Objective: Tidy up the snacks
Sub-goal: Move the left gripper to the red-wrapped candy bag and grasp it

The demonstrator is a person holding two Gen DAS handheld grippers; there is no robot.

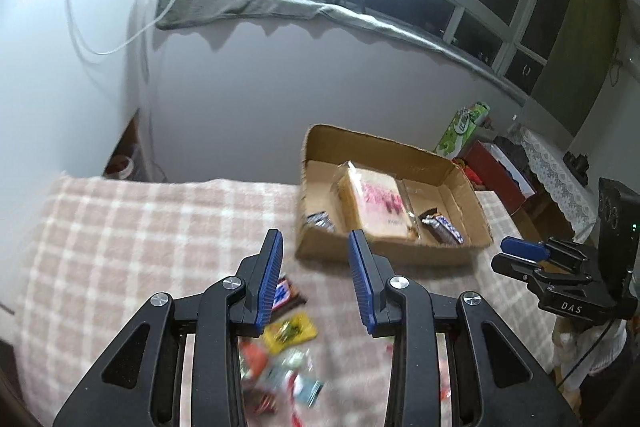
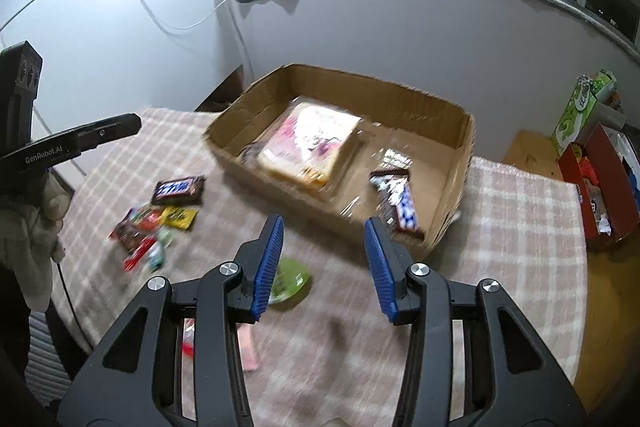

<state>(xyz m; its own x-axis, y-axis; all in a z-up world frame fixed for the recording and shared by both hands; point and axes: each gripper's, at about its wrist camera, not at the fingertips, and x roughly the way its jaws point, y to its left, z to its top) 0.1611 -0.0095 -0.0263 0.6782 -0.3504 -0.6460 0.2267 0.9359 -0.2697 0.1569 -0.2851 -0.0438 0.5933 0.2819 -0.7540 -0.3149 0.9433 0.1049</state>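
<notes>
The task looks partly done, judging by what already lies in the box [image 2: 460,131]: a big clear-wrapped pack [image 2: 310,145] fills the middle, a dark bar [image 2: 398,201] lies along its right side, and from the left wrist view another small dark wrapper [image 1: 320,221] sits at the box's near left corner. The box stands at the far side of the checked cloth [image 2: 520,207]. What is left is on the cloth itself — a dark bar with blue lettering [image 2: 179,190] to the left of the box, and just nearer than it a loose pile of small packets [image 2: 154,231], yellow, red and brown among them, too blurred to tell apart further. A green packet [image 2: 290,279] lies nearer still, partly hidden behind the right gripper's left finger, and something pink shows below it, unclear. The right gripper [image 2: 324,263] hangs over the cloth just short of the box with its jaws wide apart and nothing between them. The left gripper [image 1: 314,275] is also spread wide and empty, above the pile, the lettered bar peeping out beside its left finger. So several pieces remain to go in — most likely the pile first.
</notes>
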